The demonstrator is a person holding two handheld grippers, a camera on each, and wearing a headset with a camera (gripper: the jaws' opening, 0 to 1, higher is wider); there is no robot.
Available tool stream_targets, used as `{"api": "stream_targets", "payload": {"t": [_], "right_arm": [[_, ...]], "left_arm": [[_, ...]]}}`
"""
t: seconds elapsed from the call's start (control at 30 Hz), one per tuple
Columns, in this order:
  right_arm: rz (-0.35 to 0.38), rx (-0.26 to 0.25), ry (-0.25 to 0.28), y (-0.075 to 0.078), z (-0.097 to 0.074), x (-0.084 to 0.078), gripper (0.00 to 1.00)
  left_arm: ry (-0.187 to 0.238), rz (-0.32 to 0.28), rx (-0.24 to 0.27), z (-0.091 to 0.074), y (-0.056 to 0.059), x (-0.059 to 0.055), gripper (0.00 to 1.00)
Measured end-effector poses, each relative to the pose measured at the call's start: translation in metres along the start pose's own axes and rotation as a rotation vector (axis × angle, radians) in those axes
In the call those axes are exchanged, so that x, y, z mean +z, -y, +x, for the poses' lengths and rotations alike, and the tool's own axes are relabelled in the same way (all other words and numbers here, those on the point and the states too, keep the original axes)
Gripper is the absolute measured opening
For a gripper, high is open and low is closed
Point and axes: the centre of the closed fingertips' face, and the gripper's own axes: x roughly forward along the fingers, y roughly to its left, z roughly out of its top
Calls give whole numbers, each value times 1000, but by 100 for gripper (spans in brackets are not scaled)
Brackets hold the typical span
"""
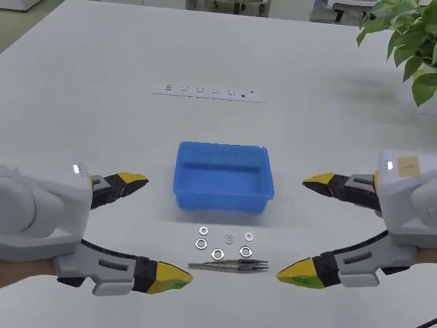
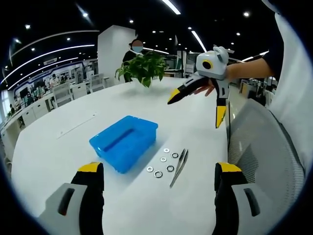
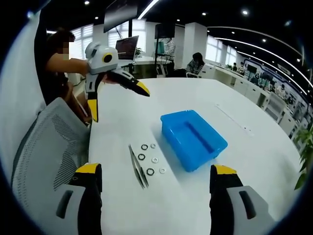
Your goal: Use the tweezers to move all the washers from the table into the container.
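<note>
Several metal washers (image 1: 229, 238) lie on the white table (image 1: 102, 123) just in front of a blue container (image 1: 224, 174) with nothing showing inside. Metal tweezers (image 1: 229, 265) lie flat just nearer than the washers. My left gripper (image 1: 153, 229) hovers open to the left of them, and my right gripper (image 1: 292, 229) hovers open to the right; neither holds anything. In the left gripper view, the washers (image 2: 164, 159), tweezers (image 2: 178, 167) and container (image 2: 124, 142) lie ahead of the jaws. From the right gripper view, the tweezers (image 3: 138, 171), washers (image 3: 149, 159) and container (image 3: 193, 138) lie ahead.
A white power strip (image 1: 208, 92) lies beyond the container. A green plant (image 1: 410, 41) stands at the far right. A grey mesh chair (image 2: 259, 147) sits at the table's near edge. People stand in the office behind.
</note>
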Motion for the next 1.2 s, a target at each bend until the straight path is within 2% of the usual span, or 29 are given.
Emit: {"api": "stream_targets", "payload": {"t": [0.73, 1.07, 1.2], "right_arm": [[-7, -4, 2, 2, -2, 0, 92], [-15, 1, -6, 1, -2, -2, 92], [-16, 5, -12, 0, 0, -5, 92]], "left_arm": [[-5, 7, 17, -5, -3, 1, 100], [-14, 8, 18, -5, -2, -2, 100], [-31, 6, 17, -3, -1, -9, 100]]}}
